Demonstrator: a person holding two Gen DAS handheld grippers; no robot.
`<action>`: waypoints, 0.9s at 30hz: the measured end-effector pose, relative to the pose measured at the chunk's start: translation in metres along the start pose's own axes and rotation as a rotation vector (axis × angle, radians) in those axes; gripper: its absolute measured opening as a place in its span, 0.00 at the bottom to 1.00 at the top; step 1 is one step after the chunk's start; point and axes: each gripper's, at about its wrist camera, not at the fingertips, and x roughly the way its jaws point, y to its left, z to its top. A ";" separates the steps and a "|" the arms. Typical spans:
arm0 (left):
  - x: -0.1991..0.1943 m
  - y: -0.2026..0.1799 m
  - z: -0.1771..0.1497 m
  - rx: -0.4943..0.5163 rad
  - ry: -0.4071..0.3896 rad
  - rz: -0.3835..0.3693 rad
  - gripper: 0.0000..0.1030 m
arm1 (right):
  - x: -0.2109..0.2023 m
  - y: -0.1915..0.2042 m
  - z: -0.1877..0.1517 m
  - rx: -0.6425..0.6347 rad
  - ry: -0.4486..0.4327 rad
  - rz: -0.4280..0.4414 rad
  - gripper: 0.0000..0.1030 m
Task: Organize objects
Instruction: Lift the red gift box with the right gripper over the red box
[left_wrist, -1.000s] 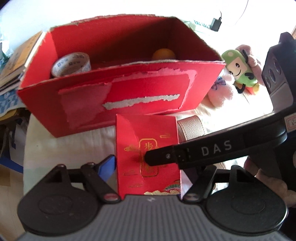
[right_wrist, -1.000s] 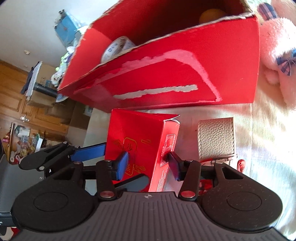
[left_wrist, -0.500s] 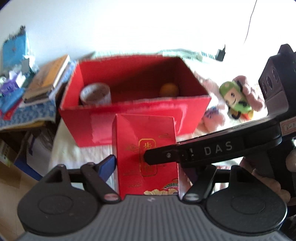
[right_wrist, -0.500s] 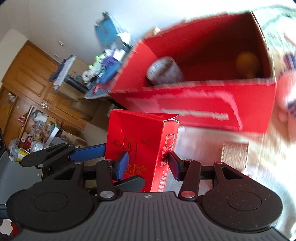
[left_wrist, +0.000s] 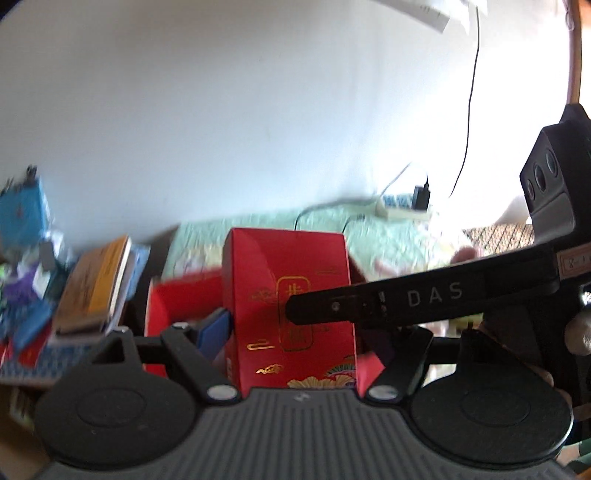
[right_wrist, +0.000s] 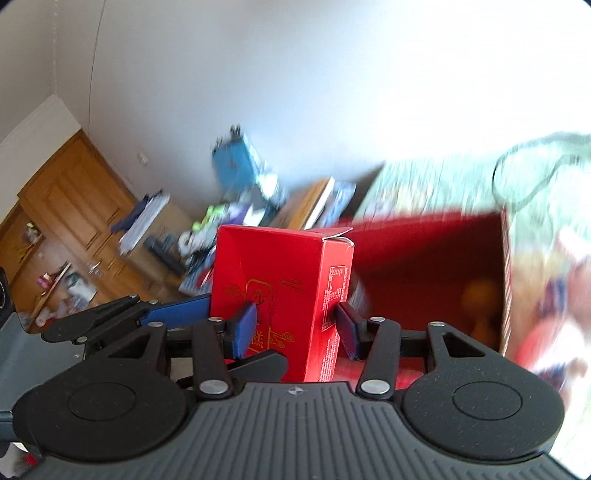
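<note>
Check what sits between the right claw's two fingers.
The small red carton with gold print fills the gap between the right claw fingers, both pads pressing its sides; the right wrist view shows this.

My small red carton hides most of the big red box behind it; the orange ball inside is a blur.
</note>
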 end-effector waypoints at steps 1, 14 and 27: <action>0.006 0.003 0.006 0.001 -0.014 -0.011 0.72 | 0.002 0.000 0.006 -0.011 -0.022 -0.014 0.49; 0.116 0.046 0.004 -0.060 0.070 -0.146 0.72 | 0.062 -0.037 0.024 -0.052 -0.039 -0.212 0.49; 0.181 0.075 -0.033 -0.092 0.330 -0.124 0.72 | 0.131 -0.063 0.009 0.053 0.239 -0.260 0.49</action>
